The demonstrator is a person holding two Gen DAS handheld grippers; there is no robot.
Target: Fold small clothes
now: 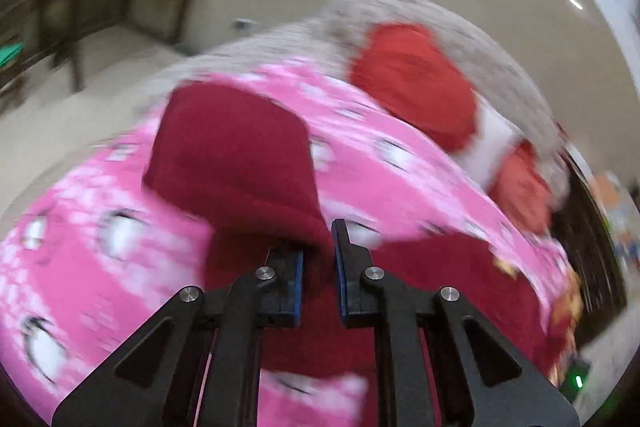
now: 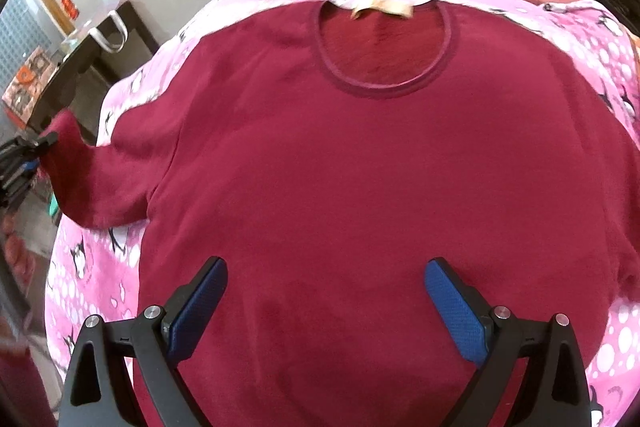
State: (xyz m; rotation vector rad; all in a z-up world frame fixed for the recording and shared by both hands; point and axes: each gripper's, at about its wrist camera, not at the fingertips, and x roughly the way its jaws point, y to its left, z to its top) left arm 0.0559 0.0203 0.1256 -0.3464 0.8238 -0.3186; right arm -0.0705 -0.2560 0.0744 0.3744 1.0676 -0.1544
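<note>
With the left gripper (image 1: 318,247) clamped on the sleeve (image 1: 232,155) of the maroon top (image 2: 360,167) and the right gripper (image 2: 326,291) wide above its hem, the thin pinch could slip — dropping the sleeve mid-fold.

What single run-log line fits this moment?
left gripper: shut on sleeve | right gripper: open over shirt

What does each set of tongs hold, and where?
Left tongs pinch the dark red top at its sleeve end. Right tongs hold nothing.
</note>
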